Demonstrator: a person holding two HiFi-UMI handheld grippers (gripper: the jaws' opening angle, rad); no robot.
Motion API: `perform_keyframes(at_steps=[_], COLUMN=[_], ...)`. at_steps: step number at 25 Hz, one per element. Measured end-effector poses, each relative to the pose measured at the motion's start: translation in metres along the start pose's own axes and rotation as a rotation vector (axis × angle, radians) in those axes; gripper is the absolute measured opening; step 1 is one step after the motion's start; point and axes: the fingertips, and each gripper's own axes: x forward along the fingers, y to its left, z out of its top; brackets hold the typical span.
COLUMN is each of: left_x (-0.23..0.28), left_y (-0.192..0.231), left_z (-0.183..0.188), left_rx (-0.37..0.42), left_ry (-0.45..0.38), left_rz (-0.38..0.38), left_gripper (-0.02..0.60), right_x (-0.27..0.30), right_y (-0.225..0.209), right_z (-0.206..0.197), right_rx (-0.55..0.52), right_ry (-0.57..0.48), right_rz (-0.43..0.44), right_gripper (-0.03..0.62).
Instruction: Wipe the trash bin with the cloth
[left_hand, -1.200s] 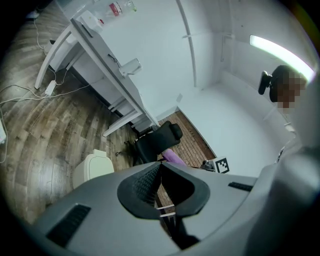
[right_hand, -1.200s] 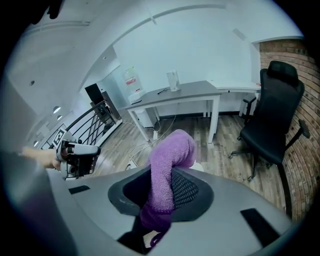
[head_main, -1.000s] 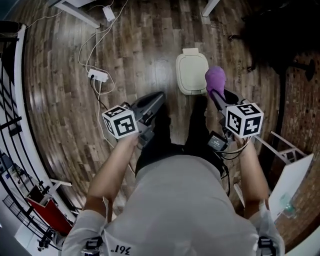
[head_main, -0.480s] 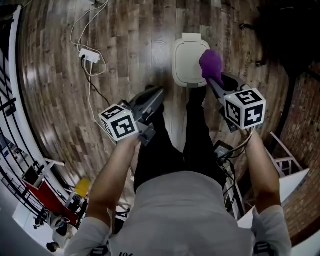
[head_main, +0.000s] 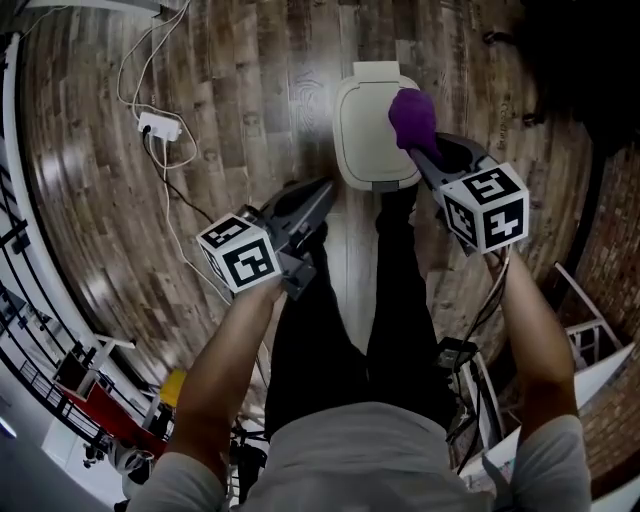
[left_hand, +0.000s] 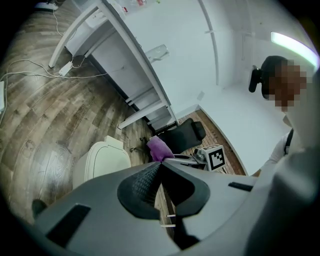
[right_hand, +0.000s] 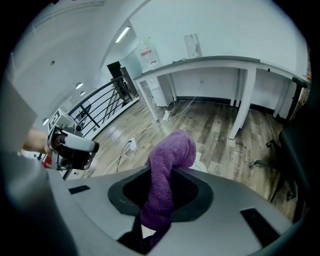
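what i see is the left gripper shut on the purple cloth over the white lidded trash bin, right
Wrong gripper: the right gripper view shows the right gripper shut on the fuzzy purple cloth, over the white lidded plastic trash bin. The left gripper is shut on nothing.

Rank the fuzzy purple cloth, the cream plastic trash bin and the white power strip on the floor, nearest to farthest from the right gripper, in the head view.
1. The fuzzy purple cloth: clamped in the right gripper, at its tip.
2. The cream plastic trash bin: below the cloth, mostly to its left.
3. The white power strip: far left on the floor.
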Motion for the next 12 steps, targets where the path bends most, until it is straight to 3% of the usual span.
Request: perform_keyframes(at_steps=[12], left_x=[0.036], left_y=[0.086], left_z=[-0.004], left_rx=[0.034], left_ry=[-0.006], left_rz=[0.056], left_gripper=[0.003], right_x=[0.113], right_y=[-0.04], right_z=[0.0], right_rx=[0.024], right_ry=[0.025], right_rz=[-0.038], right_gripper=[0.097])
